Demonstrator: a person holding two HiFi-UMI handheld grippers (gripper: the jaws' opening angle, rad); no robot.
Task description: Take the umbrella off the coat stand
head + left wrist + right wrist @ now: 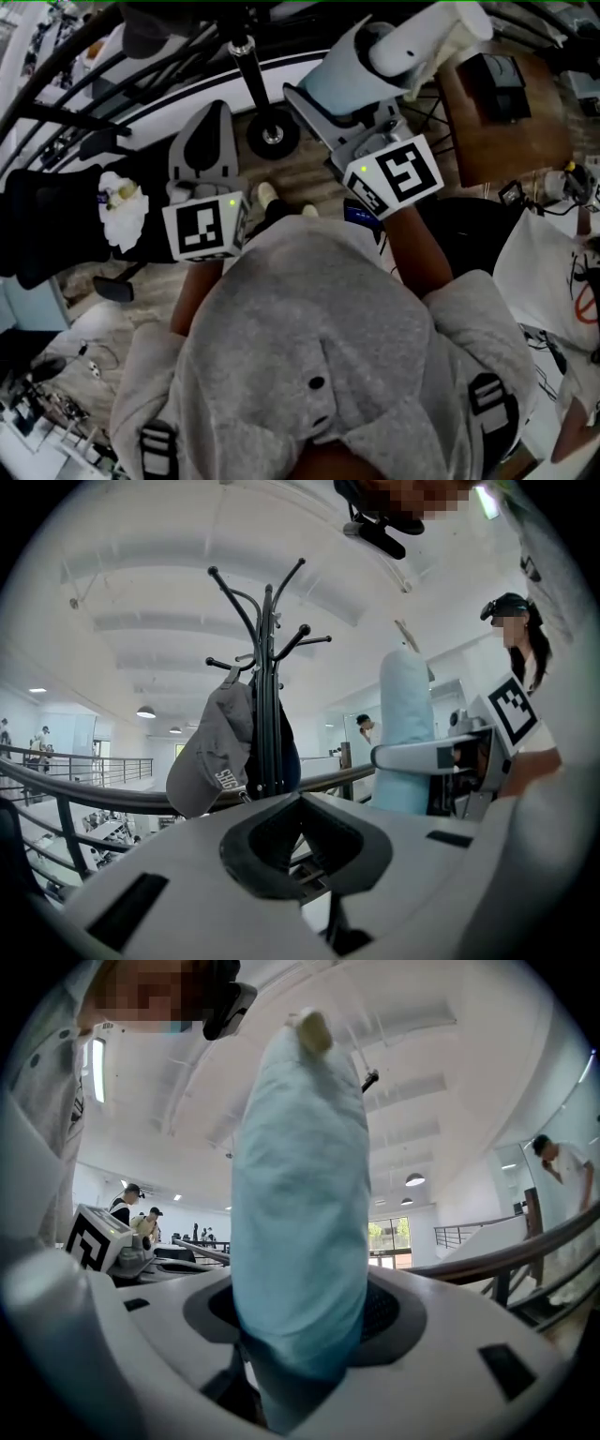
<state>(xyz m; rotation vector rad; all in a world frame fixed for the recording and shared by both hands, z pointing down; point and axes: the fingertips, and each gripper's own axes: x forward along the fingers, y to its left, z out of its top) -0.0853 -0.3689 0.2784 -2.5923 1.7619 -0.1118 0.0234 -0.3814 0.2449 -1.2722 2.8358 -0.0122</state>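
Observation:
A folded light-blue umbrella [298, 1204] stands upright between the jaws of my right gripper [300, 1288], which is shut on its lower part. In the head view the umbrella [412, 42] sticks out beyond the right gripper [342, 108], free of the stand. The left gripper view has the umbrella [405, 728] to the right of the black coat stand [268, 667]. A grey cap [211, 752] and a dark garment still hang on the stand. My left gripper [300, 799] points at the stand with its jaws together and nothing in them; from above it [202, 141] lies left of the right gripper.
The stand's pole and round base [272, 136] are just ahead of both grippers. A dark railing [112, 794] runs behind the stand. A black bundle [52, 230] sits at the left, and a wooden table [487, 122] at the right. People stand in the background.

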